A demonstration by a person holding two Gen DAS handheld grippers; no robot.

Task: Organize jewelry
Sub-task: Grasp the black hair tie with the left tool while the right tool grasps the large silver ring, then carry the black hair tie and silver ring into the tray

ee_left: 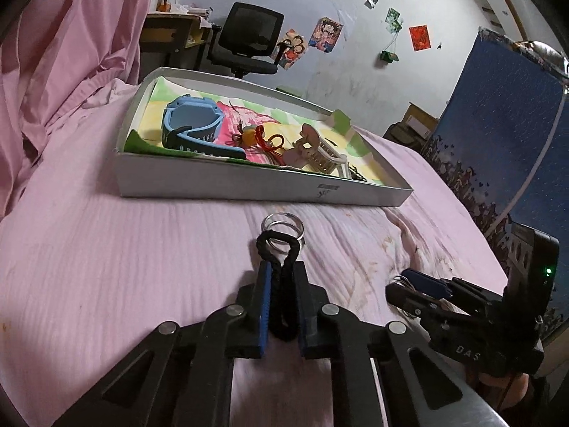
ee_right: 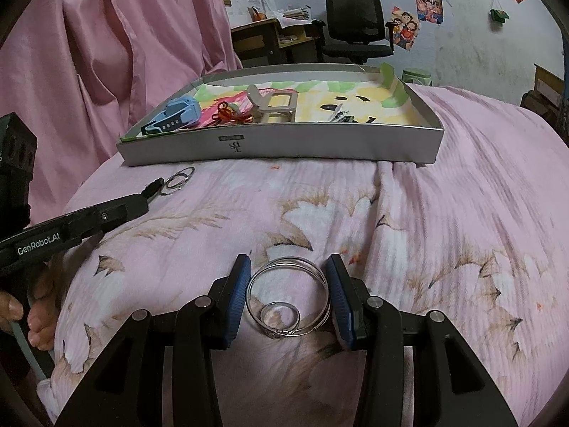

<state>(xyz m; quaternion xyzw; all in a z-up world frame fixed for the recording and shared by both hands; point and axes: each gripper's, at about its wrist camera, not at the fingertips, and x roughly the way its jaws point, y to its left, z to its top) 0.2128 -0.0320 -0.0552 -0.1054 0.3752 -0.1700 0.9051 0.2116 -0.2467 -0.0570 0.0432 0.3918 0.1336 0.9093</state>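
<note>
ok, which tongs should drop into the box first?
Left, probably. The left tongs already pinch the black hair tie and sit nearer the white box. The right tongs only straddle the silver bangles on the blanket, apparently not clamped.

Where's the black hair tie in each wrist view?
Left wrist view: black hair tie at bottom centre, pinched in the left tool, its loop over silver rings.
Right wrist view: black hair tie at far left, at the left tool's tip.
Shared landmark: white tray on the pink bedding.
</note>
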